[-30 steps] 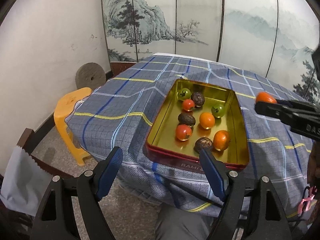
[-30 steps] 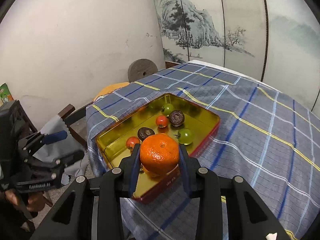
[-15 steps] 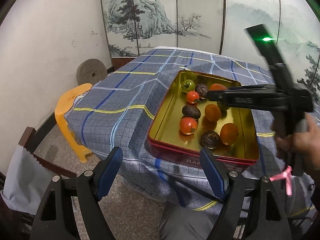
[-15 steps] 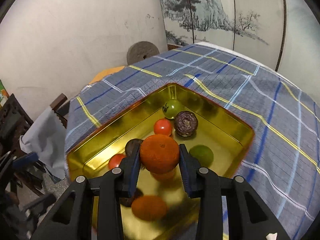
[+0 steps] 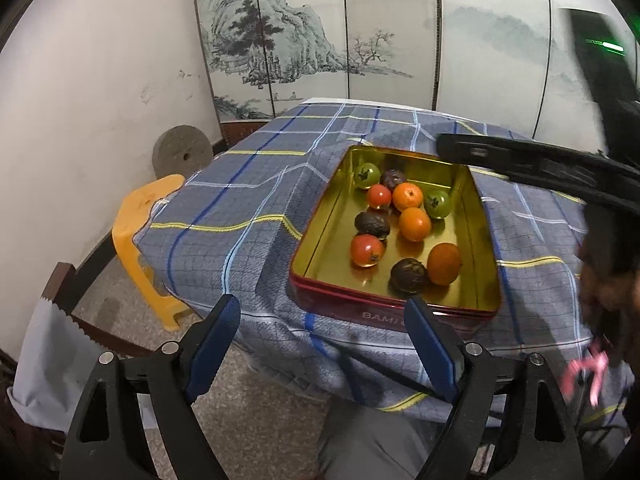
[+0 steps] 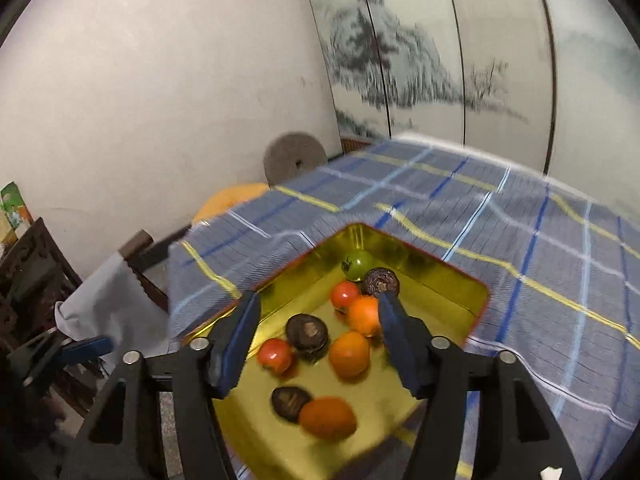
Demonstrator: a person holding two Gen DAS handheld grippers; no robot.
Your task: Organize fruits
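Right hand-held gripper [image 6: 318, 304], black with blue pads: hung low in the centre of its own view, over the gold-lined rectangular tin with red outer walls [image 6: 440, 280]. Was opening, pressing on nothing.

Round orange mandarin [image 6: 362, 314]: sat on the tin floor just inside the right-hand pad, close against a small red tomato [image 6: 344, 294] up and to the left. Lay below a dark purple wrinkled fruit [image 6: 382, 280] and a green tomato [image 6: 358, 264], both nearer the tin's far corner.

Read as the let-go of a placing step. Probably best done by spreading the jaws fully before any lift, then drawing straight up and back toward the bottom of the frame. Would thus avoid clipping the mandarin with the right-hand pad and rolling it into its neighbours. Worth minding too: the tin's near wall beneath the fingers.

Left hand-held gripper [image 5: 320, 308]: waited at the bottom of its view, short of the tin's red wall, over the edge of the blue checked tablecloth [image 5: 240, 208]. Was opening wider, with nothing between the pads.
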